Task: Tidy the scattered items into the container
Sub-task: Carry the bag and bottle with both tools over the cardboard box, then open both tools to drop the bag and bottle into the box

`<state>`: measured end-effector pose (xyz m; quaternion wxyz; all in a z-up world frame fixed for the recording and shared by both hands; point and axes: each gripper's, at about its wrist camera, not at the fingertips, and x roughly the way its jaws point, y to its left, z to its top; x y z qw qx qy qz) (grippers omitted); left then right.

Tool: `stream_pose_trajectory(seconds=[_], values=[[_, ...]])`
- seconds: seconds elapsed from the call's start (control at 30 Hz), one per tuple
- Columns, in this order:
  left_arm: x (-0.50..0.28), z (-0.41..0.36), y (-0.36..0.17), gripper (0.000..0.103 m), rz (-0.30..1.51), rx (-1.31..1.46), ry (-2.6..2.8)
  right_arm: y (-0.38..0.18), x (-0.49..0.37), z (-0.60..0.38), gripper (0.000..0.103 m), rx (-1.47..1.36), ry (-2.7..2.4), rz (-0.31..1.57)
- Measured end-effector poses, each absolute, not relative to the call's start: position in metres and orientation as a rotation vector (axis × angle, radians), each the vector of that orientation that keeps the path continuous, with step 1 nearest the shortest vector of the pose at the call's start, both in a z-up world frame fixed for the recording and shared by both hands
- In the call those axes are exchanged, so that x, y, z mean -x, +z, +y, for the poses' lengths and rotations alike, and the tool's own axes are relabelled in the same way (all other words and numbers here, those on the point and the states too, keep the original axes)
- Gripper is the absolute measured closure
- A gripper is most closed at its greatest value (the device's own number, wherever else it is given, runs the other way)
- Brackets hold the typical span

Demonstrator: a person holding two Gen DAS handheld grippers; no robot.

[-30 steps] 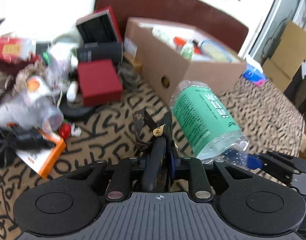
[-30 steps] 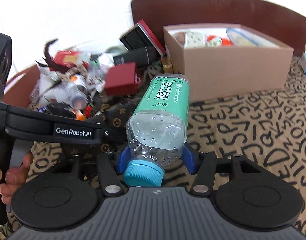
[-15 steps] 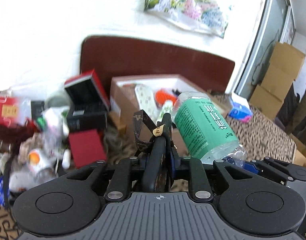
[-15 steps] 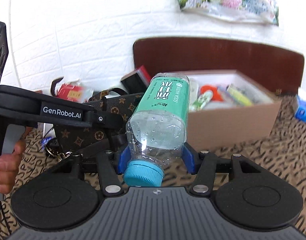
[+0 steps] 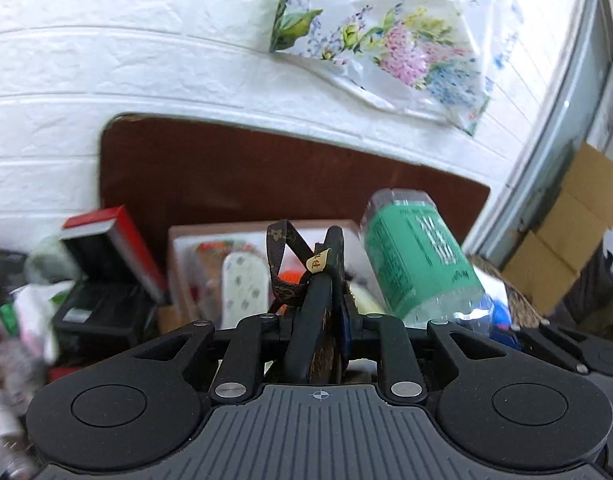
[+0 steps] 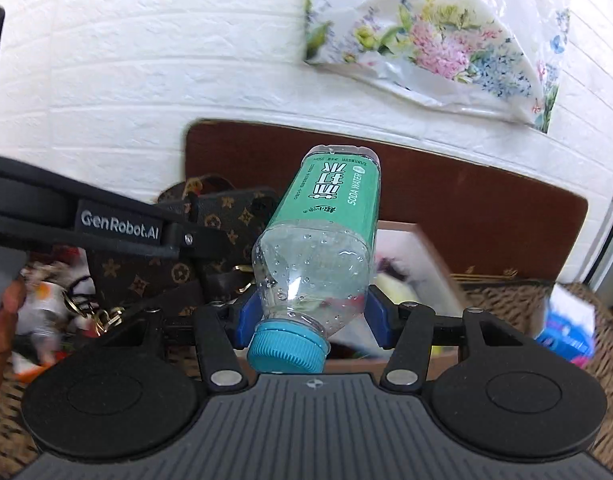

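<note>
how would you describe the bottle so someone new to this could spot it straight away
Find the brown headboard against the white brick wall, then the cardboard box before it. The bottle is in the right gripper, cap toward the camera; its green label and blue cap set it apart.

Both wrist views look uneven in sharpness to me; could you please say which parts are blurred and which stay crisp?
Left wrist view: the clutter at left and the cardboard box are motion-smeared, while the pouch in the hand-held gripper stays crisp. Right wrist view: the bottle is sharp, the box behind it smeared, and straight wall lines bow.
</note>
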<state>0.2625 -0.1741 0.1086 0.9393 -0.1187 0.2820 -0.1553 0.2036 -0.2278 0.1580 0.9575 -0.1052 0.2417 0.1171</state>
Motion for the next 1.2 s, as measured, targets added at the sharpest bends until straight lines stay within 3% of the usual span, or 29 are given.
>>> stream_pose_trajectory(seconds=[0.57,0.6,0.63,0.67,0.7,0.77,0.87,1.2], values=[[-0.429,-0.236,0.039,0.087,0.659,0.357,-0.277,0.098,-0.371,-0.282,0.043,0.264,0.228,0.656],[-0.434,-0.238,0.036,0.082,0.658,0.353,-0.276,0.096,-0.377,-0.284,0.043,0.252,0.230,0.657],[-0.438,-0.238,0.032,0.063,0.656,0.355,-0.286,0.092,-0.384,-0.284,0.042,0.238,0.233,0.657],[-0.440,-0.237,0.030,0.052,0.655,0.371,-0.298,0.089,-0.391,-0.285,0.041,0.236,0.237,0.662],[-0.439,-0.233,0.029,0.029,0.646,0.398,-0.322,0.086,-0.395,-0.284,0.039,0.244,0.235,0.673],[-0.431,-0.225,0.032,0.013,0.594,0.425,-0.357,0.084,-0.396,-0.283,0.016,0.276,0.185,0.651],[-0.420,-0.219,0.042,0.012,0.545,0.363,-0.354,0.085,-0.386,-0.282,0.014,0.327,0.175,0.626],[-0.410,-0.203,0.035,0.016,0.686,0.335,-0.317,0.097,-0.358,-0.286,0.013,0.313,0.142,0.635]])
